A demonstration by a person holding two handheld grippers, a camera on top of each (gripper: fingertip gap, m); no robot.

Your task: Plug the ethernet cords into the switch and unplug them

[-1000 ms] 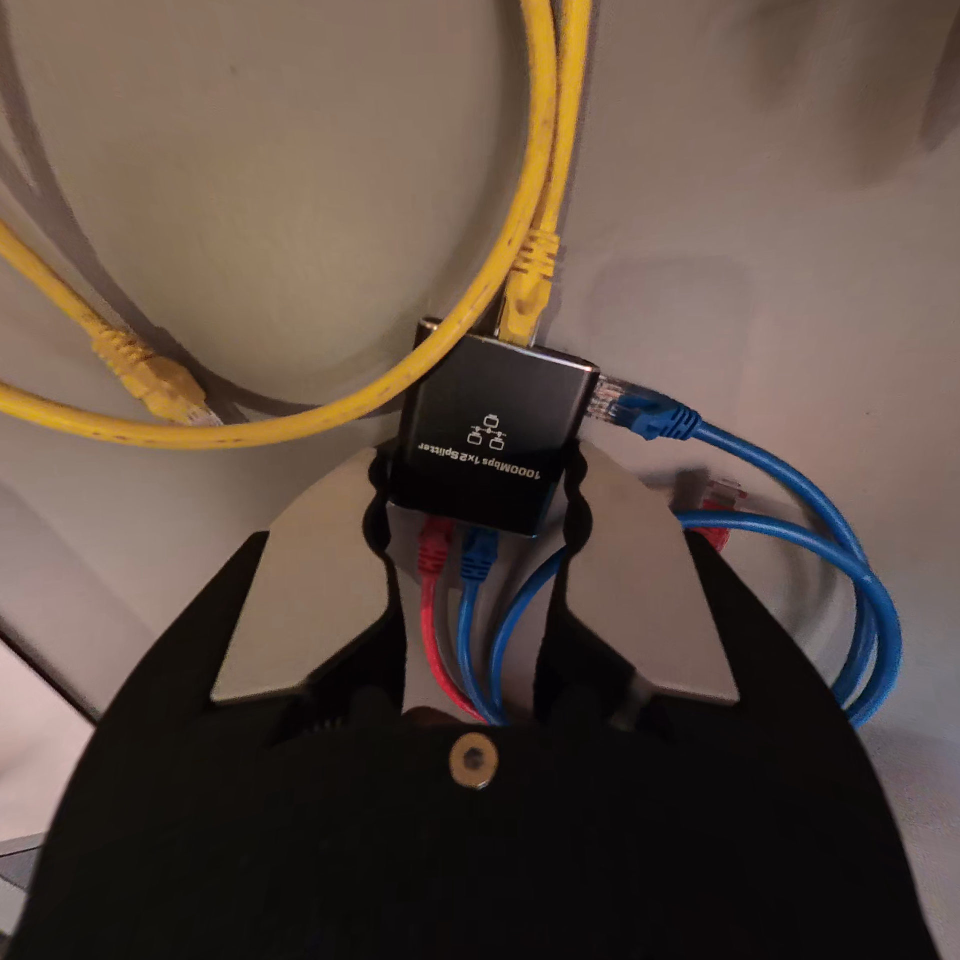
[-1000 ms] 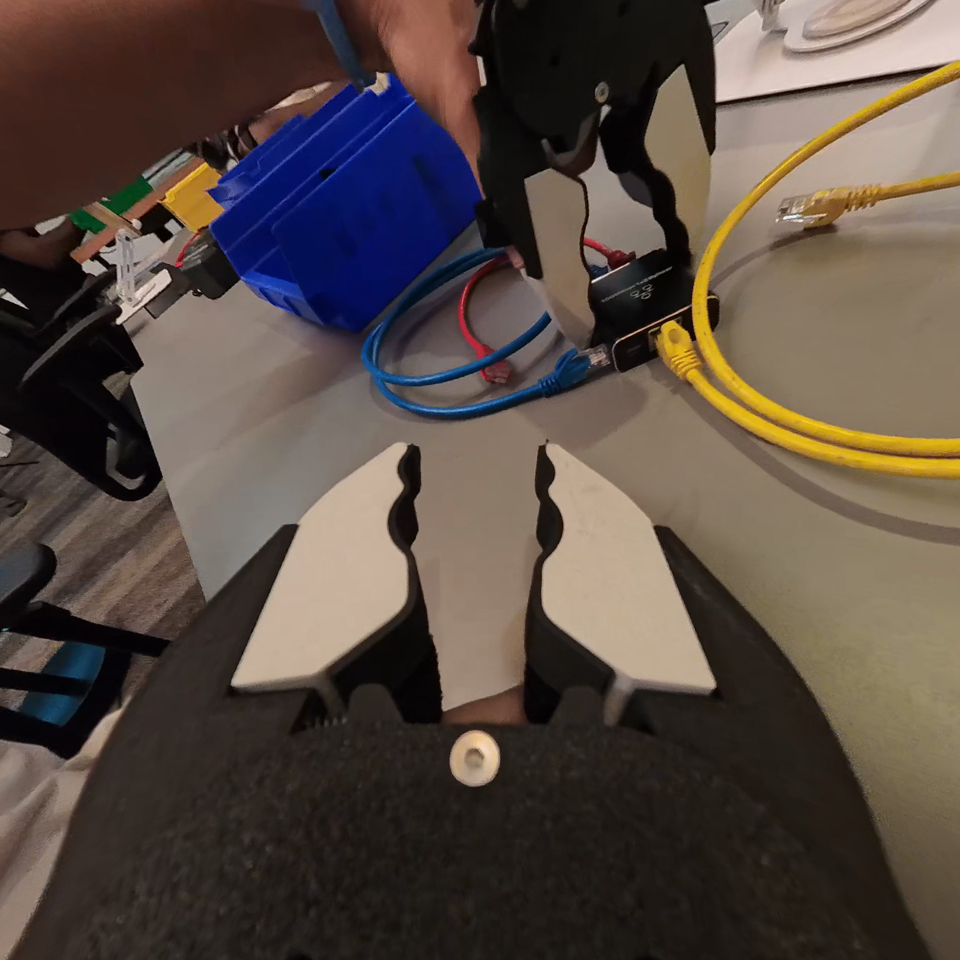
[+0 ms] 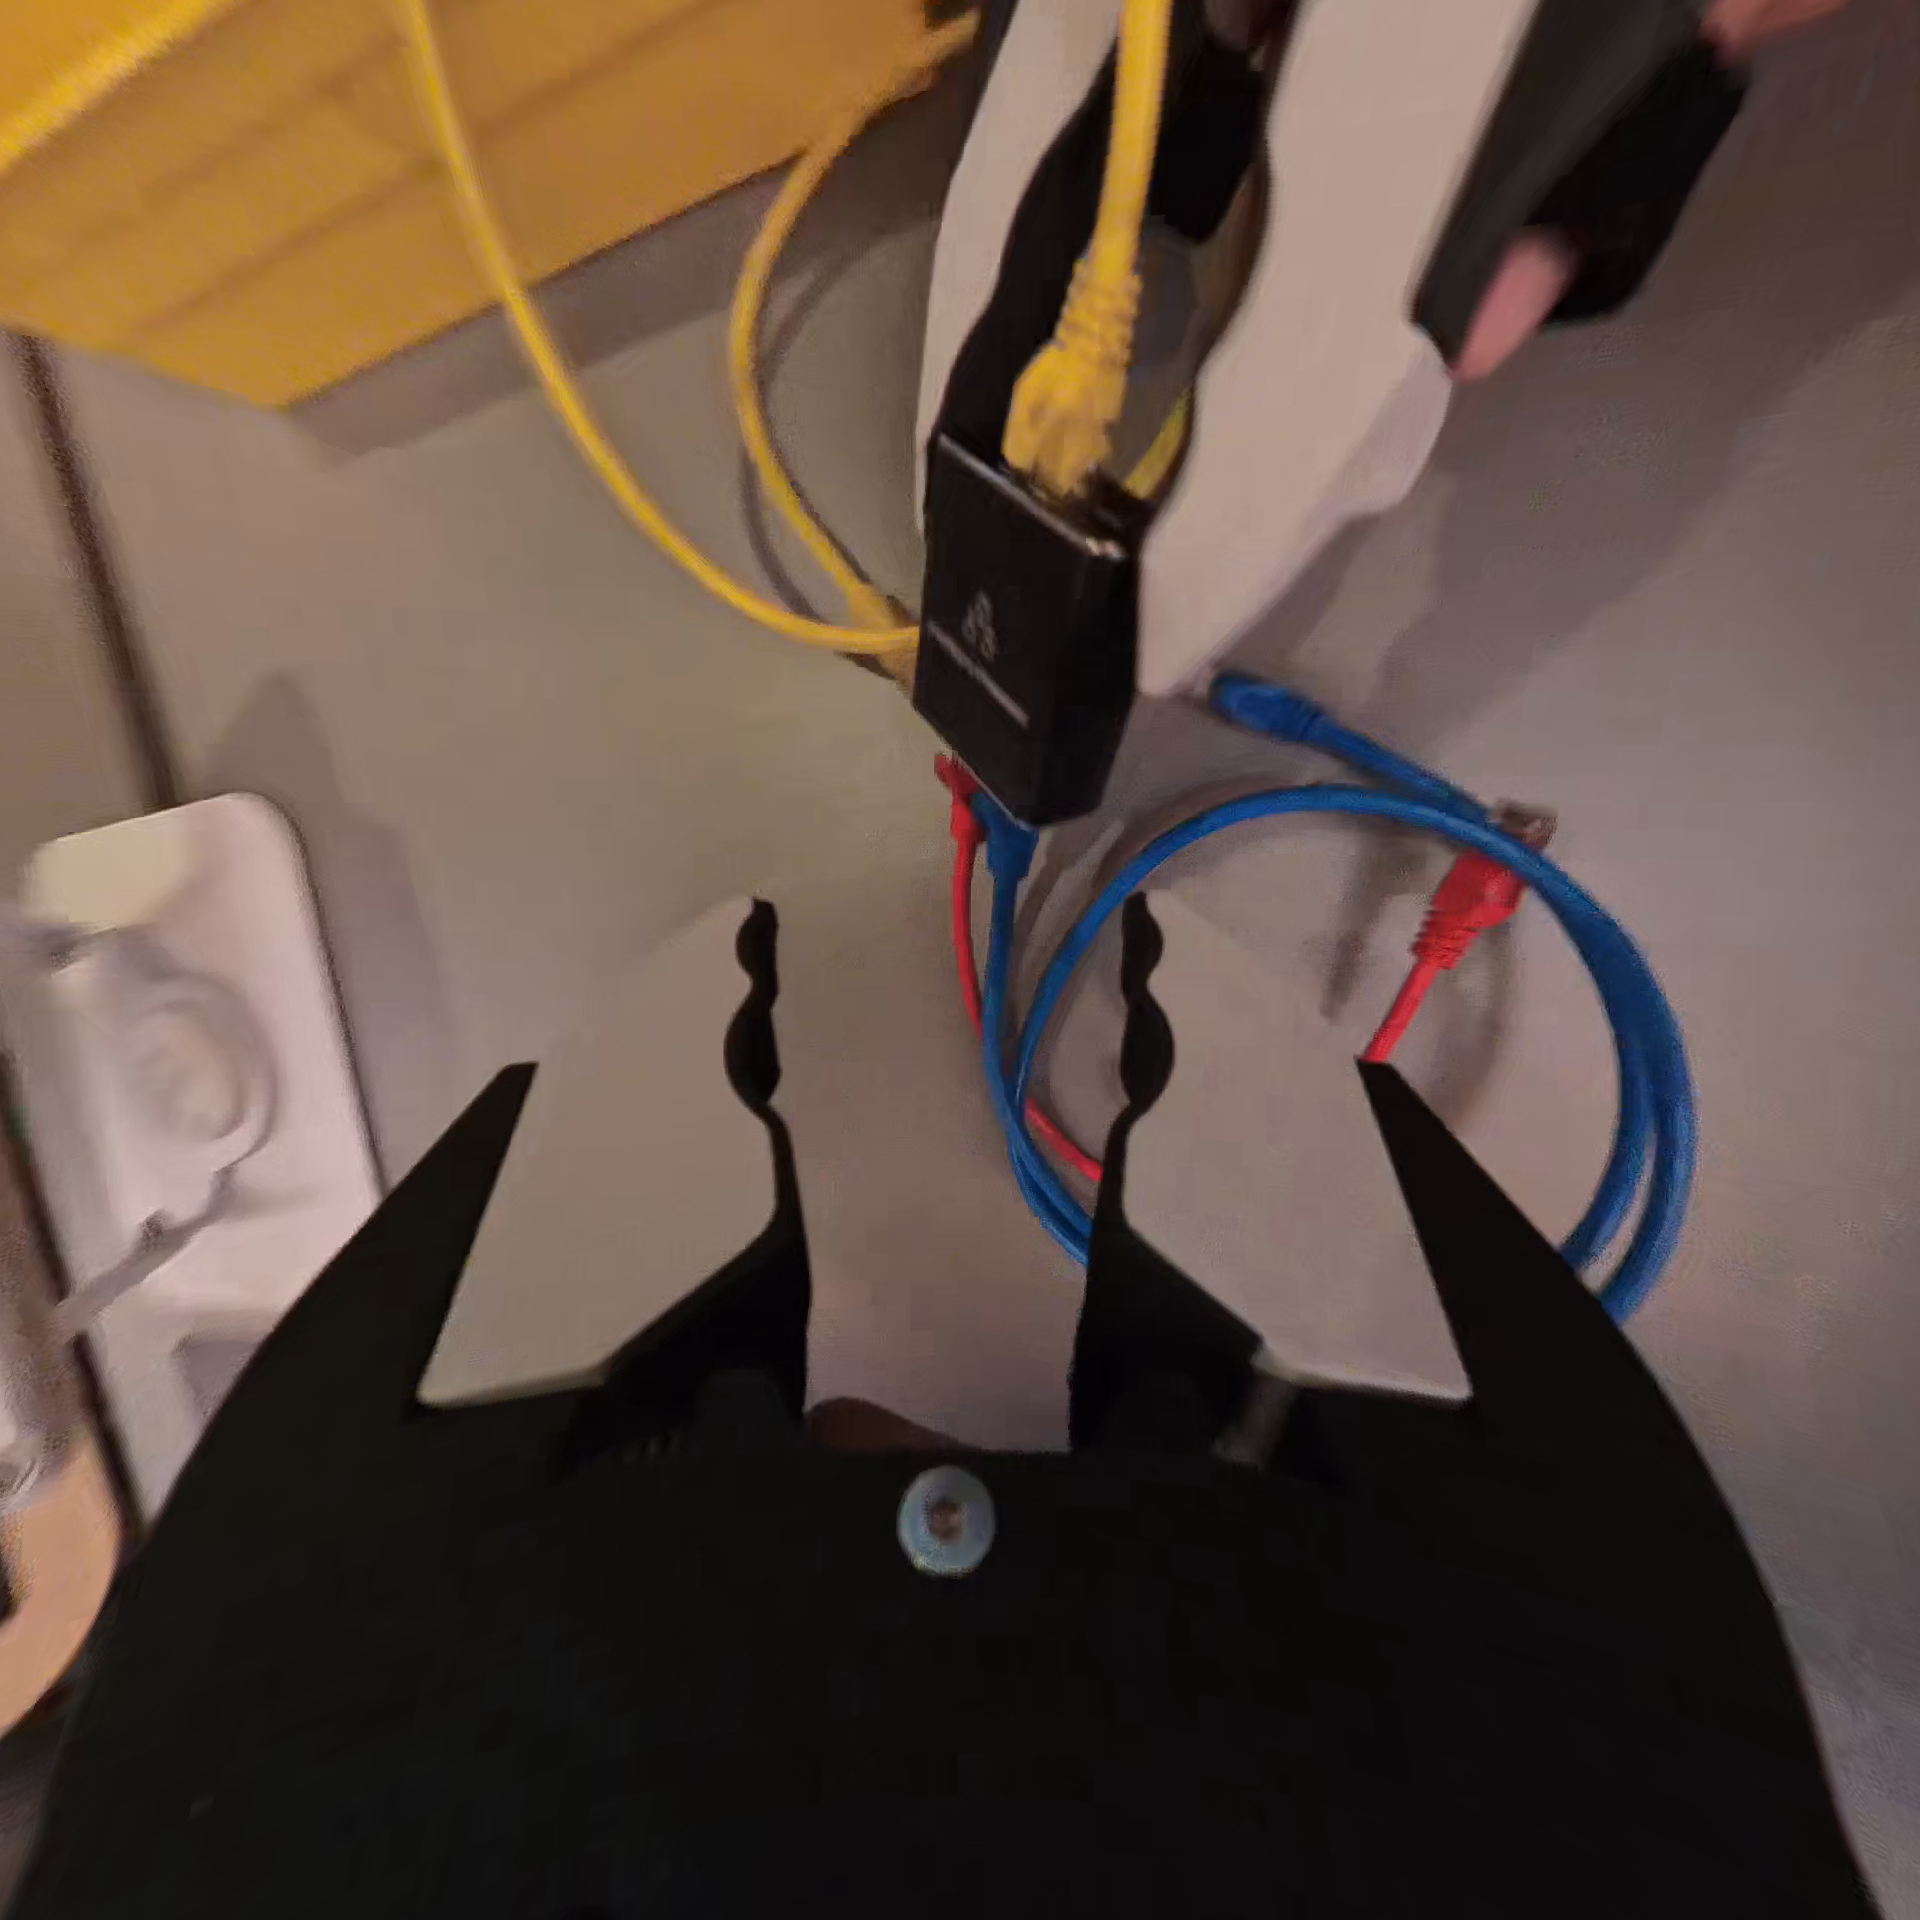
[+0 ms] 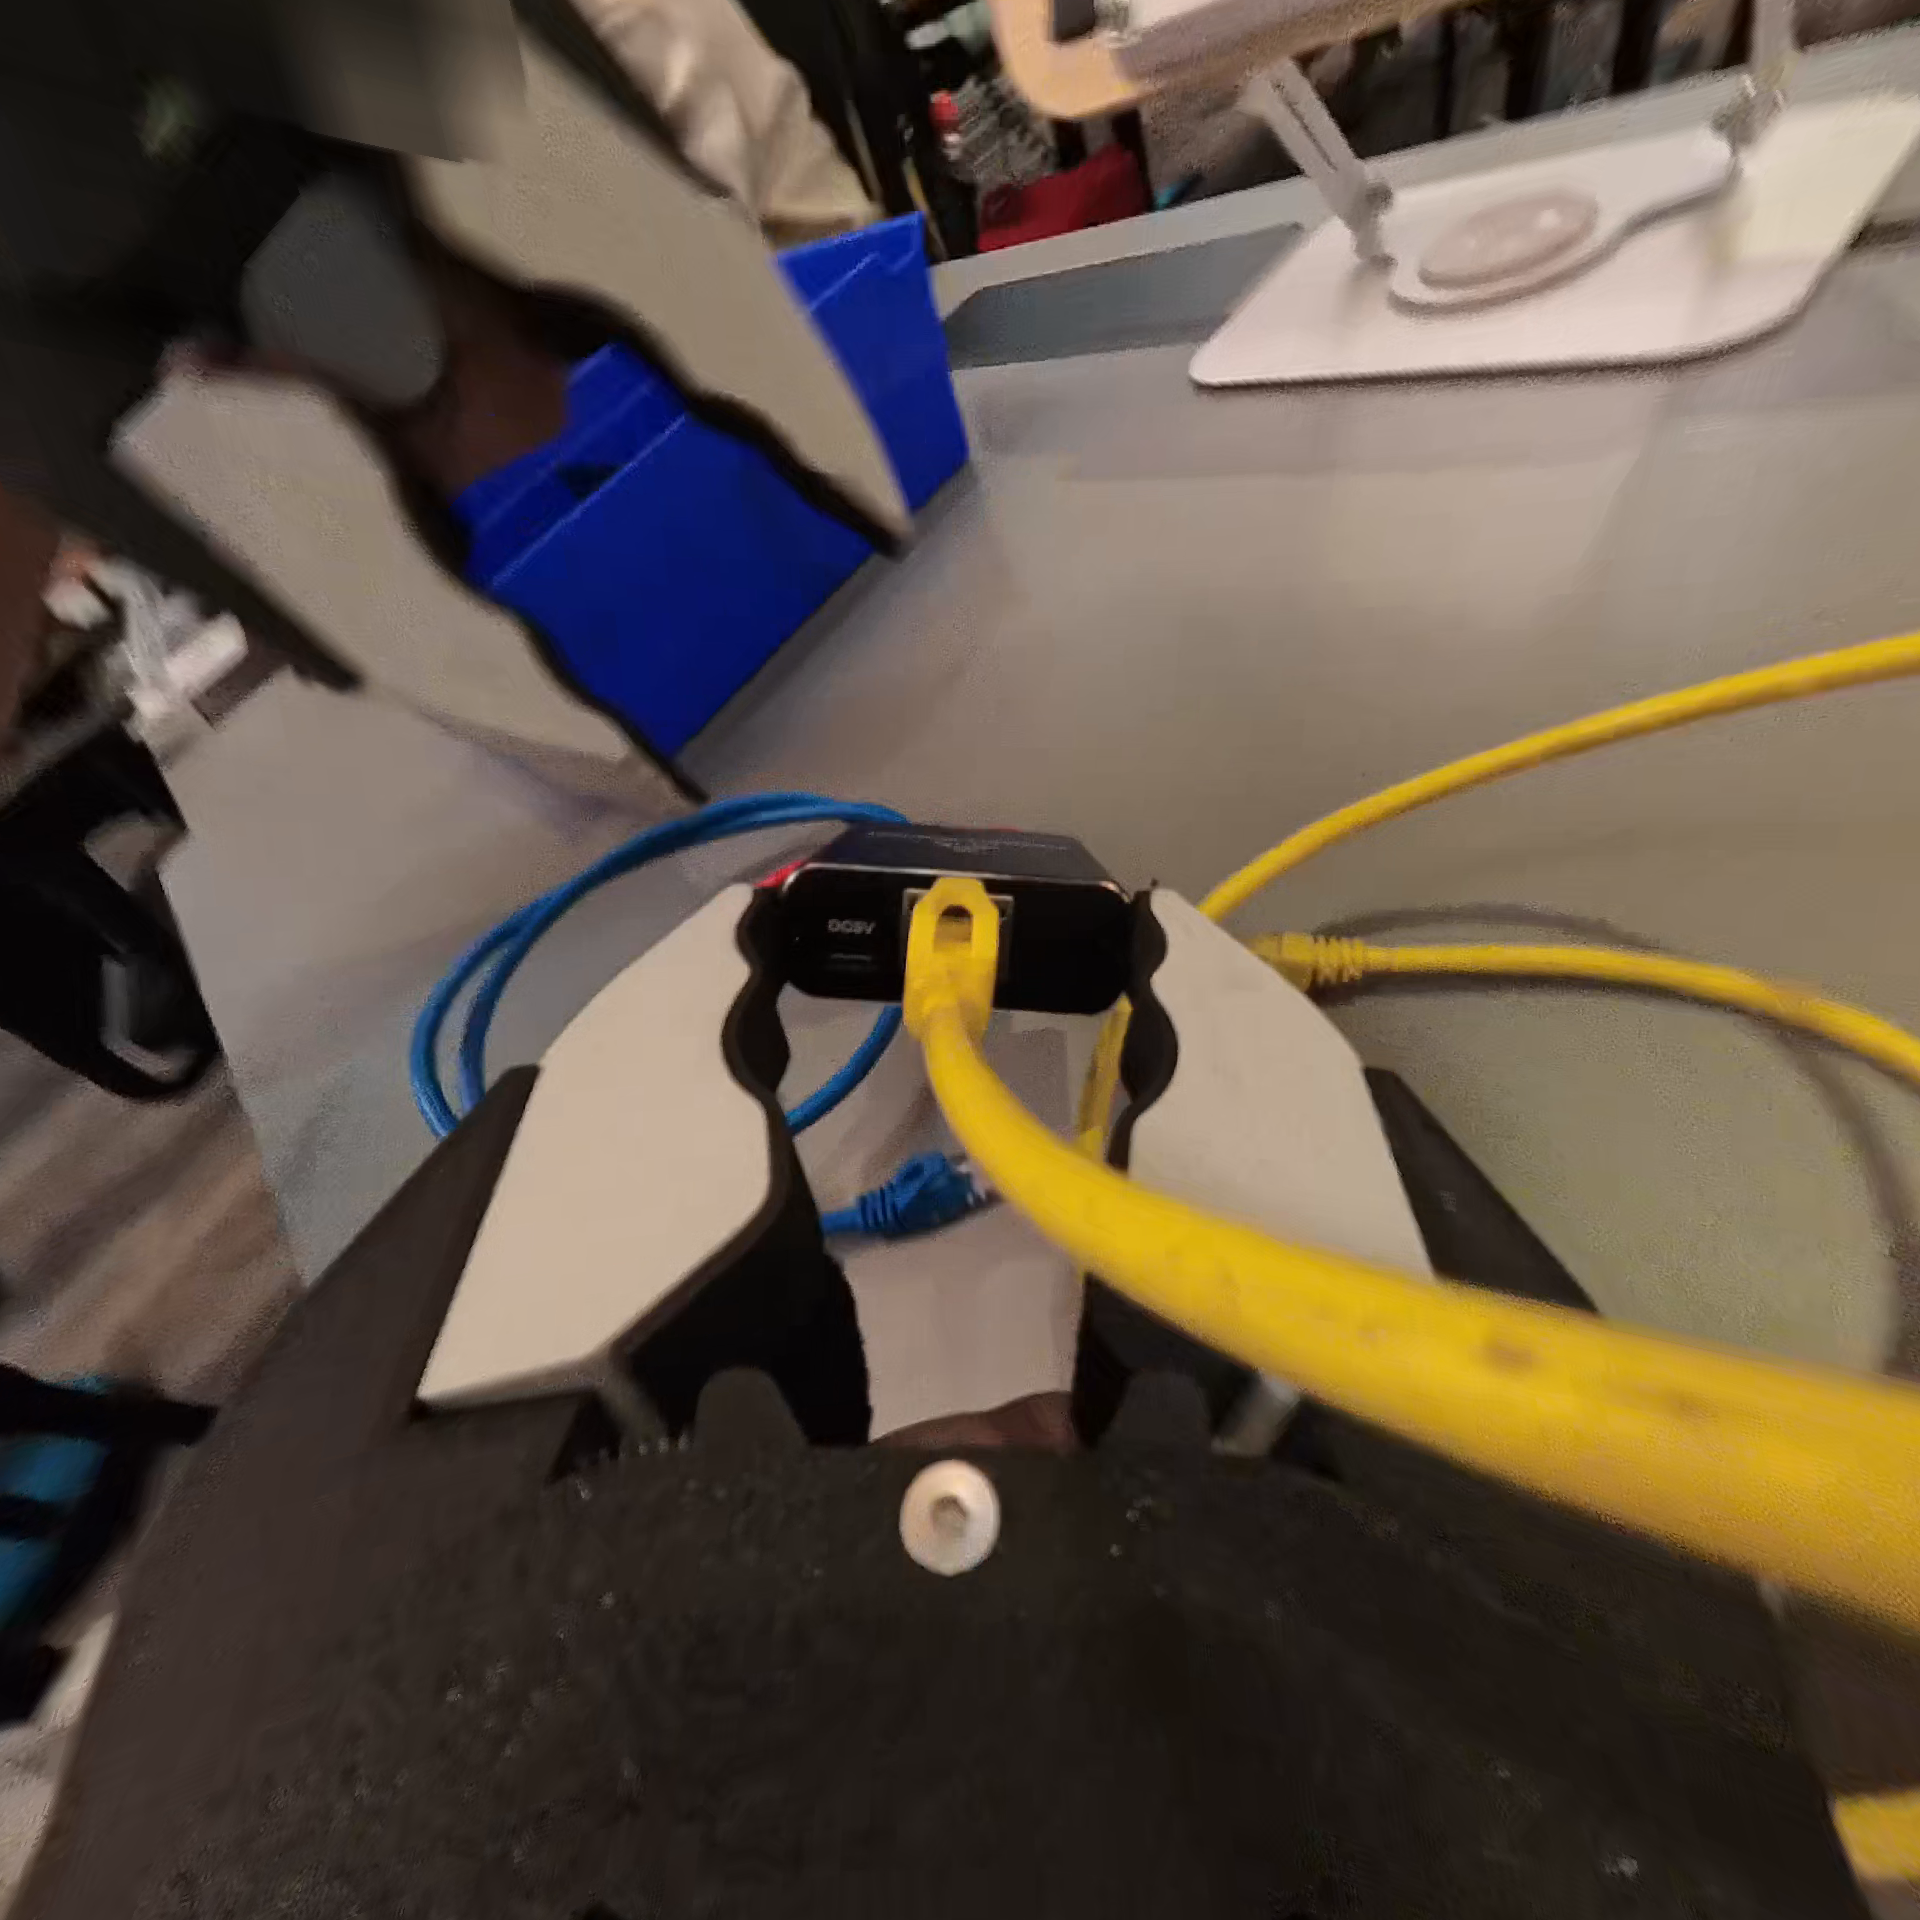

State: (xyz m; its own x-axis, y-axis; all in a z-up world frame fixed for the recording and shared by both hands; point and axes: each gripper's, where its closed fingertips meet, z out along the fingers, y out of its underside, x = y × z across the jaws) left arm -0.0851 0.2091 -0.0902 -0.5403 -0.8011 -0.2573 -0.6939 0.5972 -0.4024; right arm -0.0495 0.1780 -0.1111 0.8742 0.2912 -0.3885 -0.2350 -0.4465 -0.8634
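The black switch point(image 3: 1023, 634) lies on the grey table point(image 3: 520, 831). A yellow cord's plug point(image 3: 1070, 395) sits in its far end. A red plug point(image 3: 961, 805) and a blue plug point(image 3: 1010, 847) sit in its near end. My left gripper point(image 3: 951, 914) is open and empty, a short way back from the switch. My right gripper point(image 4: 951, 920) is shut on the sides of the switch point(image 4: 1049, 951), at the end with the yellow plug point(image 4: 951, 935). The yellow cord point(image 4: 1351, 1340) runs back over its right finger. The left gripper also shows in the right wrist view point(image 4: 623, 520), raised at upper left.
A loose blue plug point(image 3: 1262, 707) and a loose red plug point(image 3: 1465, 914) lie right of the switch. A second yellow plug point(image 4: 1299, 951) lies loose on the table. A blue bin point(image 4: 675, 561) and a white stand point(image 4: 1507, 281) stand farther back. A yellow bin point(image 3: 312, 156) is at the far left.
My left gripper has let go of the switch and pulled back, open. My right gripper has moved in and shut on the switch from the yellow-plug end. The switch has turned slightly.
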